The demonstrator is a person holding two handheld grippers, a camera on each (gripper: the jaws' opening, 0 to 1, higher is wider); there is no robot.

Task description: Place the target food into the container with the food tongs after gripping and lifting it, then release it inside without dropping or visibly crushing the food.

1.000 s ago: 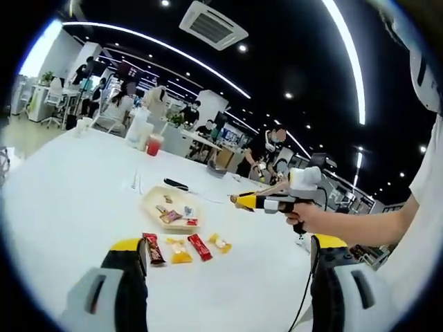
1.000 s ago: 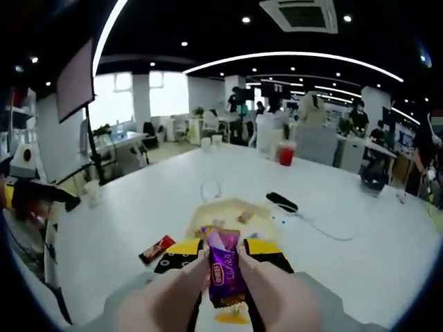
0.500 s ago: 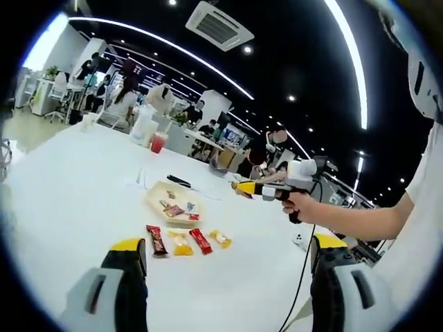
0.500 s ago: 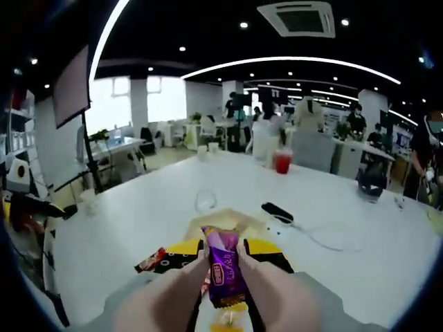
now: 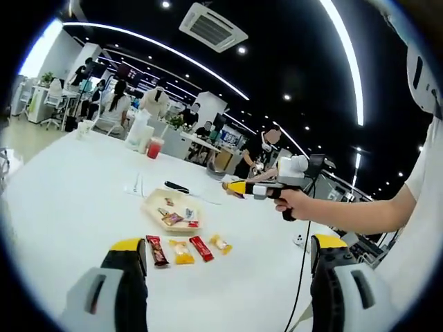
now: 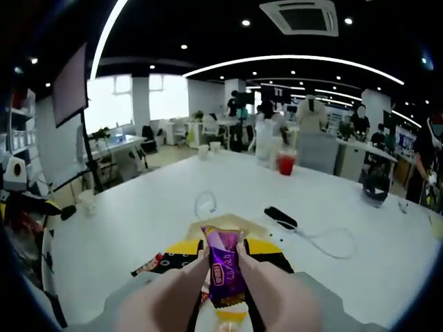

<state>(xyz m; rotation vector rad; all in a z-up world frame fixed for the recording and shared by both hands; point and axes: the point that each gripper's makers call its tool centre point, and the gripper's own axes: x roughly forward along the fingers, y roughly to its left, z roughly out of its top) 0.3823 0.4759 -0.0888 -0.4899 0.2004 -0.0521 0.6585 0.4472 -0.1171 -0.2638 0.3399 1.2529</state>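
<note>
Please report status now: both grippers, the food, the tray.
Right gripper shut on purple packet, lifted above tray. Left gripper open, idle. Four snacks on table.

Your left gripper view sits raised and set back, looking down across the white table (image 5: pixel 62 200), with the tray (image 5: pixel 173 216) near frame centre and your right gripper (image 5: pixel 232 187) entering from the right. Your right gripper view looks forward from close above that tray (image 6: pixel 250 226), low in frame. Both share tray, table and office background.
</note>
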